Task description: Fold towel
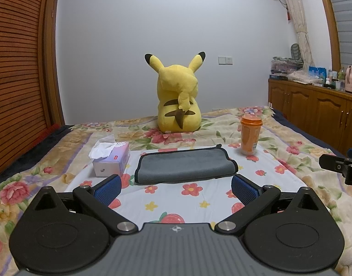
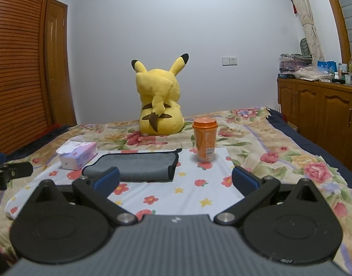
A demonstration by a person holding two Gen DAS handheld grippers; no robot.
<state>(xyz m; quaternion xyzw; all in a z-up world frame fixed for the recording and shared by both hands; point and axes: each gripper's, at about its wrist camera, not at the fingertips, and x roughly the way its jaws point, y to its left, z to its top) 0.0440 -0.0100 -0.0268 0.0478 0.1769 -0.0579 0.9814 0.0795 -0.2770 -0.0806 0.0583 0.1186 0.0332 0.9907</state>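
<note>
A grey towel [image 1: 185, 165] with black edging lies folded flat on a white flowered cloth [image 1: 176, 197] on the bed. It also shows in the right wrist view [image 2: 139, 166]. My left gripper [image 1: 176, 187] is open and empty, just in front of the towel's near edge. My right gripper [image 2: 176, 180] is open and empty, in front of the towel's right end and an orange cup. Neither gripper touches the towel. The right gripper's tip shows at the far right of the left wrist view [image 1: 336, 164].
A tissue box [image 1: 111, 158] stands left of the towel. An orange cup [image 1: 250, 135] stands at its right rear. A yellow plush toy [image 1: 178, 101] sits behind. A wooden cabinet [image 1: 313, 105] with clutter is at the right, a slatted wardrobe [image 1: 17, 73] at the left.
</note>
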